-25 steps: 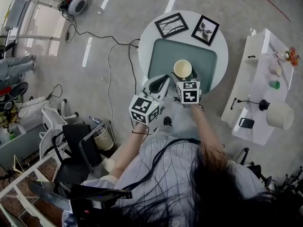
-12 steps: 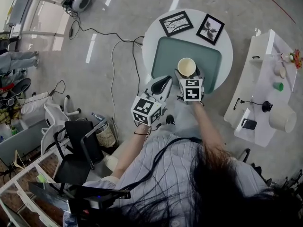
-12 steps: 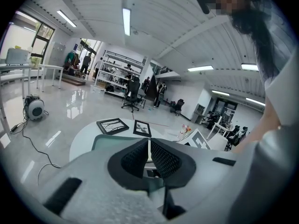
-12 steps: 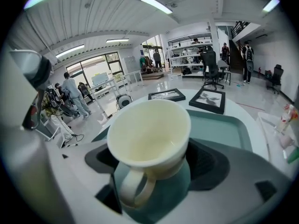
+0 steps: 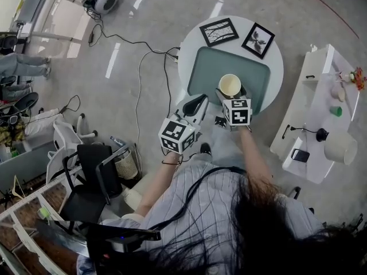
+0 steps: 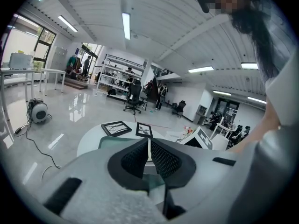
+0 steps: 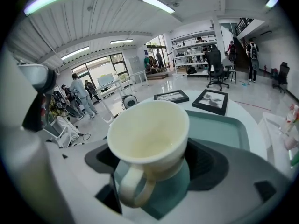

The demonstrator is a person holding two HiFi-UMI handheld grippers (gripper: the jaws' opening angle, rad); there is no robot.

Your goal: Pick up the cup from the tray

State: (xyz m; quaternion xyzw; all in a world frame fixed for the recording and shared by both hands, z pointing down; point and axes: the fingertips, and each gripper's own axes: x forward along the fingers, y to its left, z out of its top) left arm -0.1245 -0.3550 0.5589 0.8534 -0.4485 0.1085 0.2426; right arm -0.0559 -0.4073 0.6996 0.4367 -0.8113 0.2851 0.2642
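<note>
Far left: black chair on the floor, cable running across toward the table. Left gripper hung off the near left edge of the round white table, jaws pressed together with nothing between them. Green tray sat on the table. Cup was over the tray's near right part, upright, mouth up. Right gripper was clamped on it, one black pad against each side of the cup, handle pointing back at the camera. Couldn't tell if the base was touching the tray. Two framed pictures lay on the table beyond the tray. White shelf unit stood at far right.
</note>
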